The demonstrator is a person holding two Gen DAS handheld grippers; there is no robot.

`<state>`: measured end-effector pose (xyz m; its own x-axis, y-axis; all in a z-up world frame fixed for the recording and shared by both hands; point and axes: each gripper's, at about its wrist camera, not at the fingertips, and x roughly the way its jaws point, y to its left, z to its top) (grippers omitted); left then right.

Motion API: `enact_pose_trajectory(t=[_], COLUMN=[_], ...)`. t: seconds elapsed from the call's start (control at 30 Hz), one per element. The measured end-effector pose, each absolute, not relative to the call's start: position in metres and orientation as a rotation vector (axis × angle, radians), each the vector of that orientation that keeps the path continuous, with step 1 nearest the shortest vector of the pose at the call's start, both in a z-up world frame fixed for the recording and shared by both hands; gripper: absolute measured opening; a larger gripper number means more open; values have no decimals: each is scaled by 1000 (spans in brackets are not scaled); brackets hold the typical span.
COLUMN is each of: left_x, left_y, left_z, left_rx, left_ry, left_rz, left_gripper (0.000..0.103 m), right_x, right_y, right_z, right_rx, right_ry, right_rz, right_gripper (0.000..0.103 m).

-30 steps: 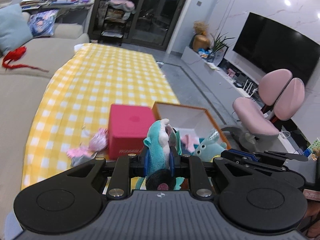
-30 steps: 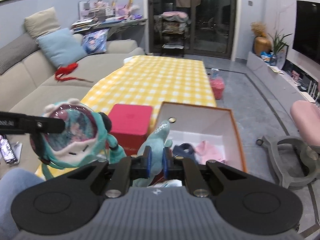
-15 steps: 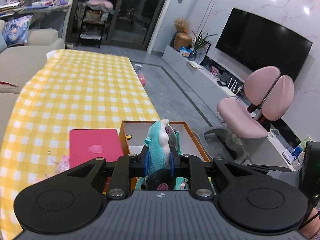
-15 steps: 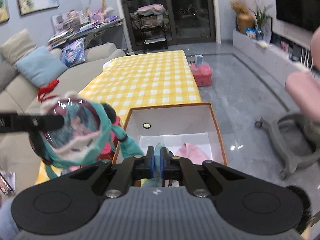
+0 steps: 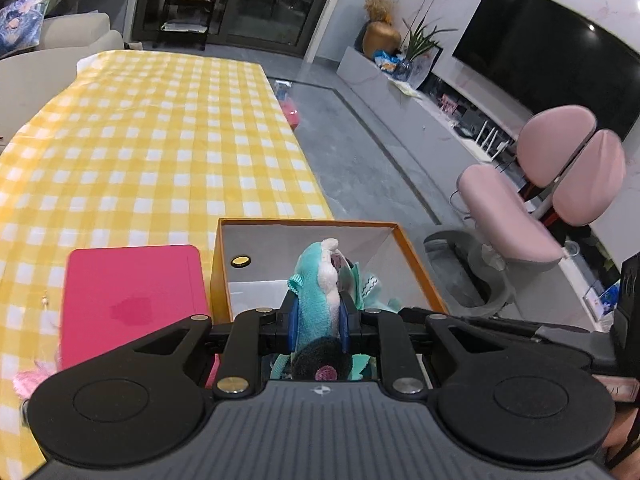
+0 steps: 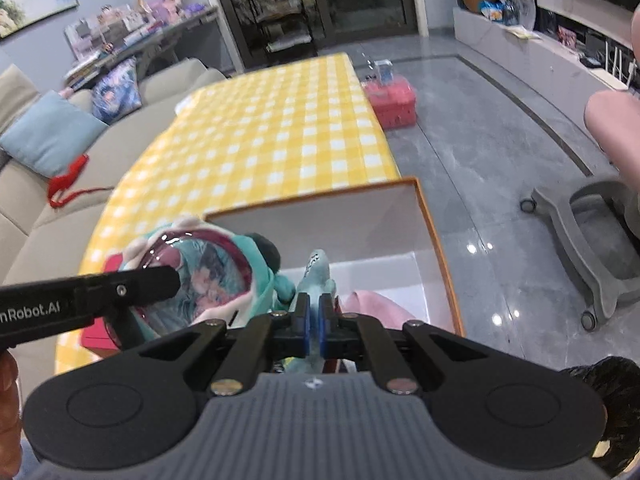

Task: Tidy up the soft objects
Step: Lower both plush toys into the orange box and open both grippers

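The left gripper (image 5: 318, 316) is clenched on a teal plush toy (image 5: 316, 280), its blue pads pressed into the toy's sides. The toy stands upright between the fingers, with its white-trimmed top poking above them and a dark round part with a pink patch below, near the gripper body. In the right wrist view the same toy (image 6: 192, 276) shows at 9 o'clock as a round teal figure with a shiny pink-rimmed face, crossed by the left gripper's black finger (image 6: 132, 286).

The right gripper (image 6: 314, 318) is closed on a thin teal plush piece (image 6: 318, 270), which sticks up between its nearly touching pads; what sort of toy it is cannot be told.

Both grippers sit above the near end of an orange-edged box (image 5: 412, 256) with white inner walls. In the right wrist view a pink soft thing (image 6: 368, 300) lies inside the box at 1 o'clock from the pads. A red flat case (image 5: 132, 300) lies just beside the box's left wall on a yellow checked tablecloth (image 5: 160, 140). At 3 o'clock in the left view stands a pink chair (image 5: 552, 184).
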<state>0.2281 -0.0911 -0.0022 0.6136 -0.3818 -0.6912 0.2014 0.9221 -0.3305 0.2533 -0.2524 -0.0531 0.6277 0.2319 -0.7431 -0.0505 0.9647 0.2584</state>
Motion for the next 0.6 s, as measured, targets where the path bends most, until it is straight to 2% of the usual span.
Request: enact_pose_trajectory(t=[0.37,0.5,0.6], left_x=[263,267,267], left_y=[-110,-111,-110], left_z=[-47,-58,-61], left_rx=[-127,-89,-79], left_ry=[918,949,964], left_rz=[-315,-291,-290], left_gripper=[22,26,30], right_x=[283,282,281], right_y=[-250,-249,-247], right_z=[-95,-100,-102], right_rx=[117,68,34], right_ry=[946,952,951], right_rz=[90,79,73], right_gripper=[1,1,7])
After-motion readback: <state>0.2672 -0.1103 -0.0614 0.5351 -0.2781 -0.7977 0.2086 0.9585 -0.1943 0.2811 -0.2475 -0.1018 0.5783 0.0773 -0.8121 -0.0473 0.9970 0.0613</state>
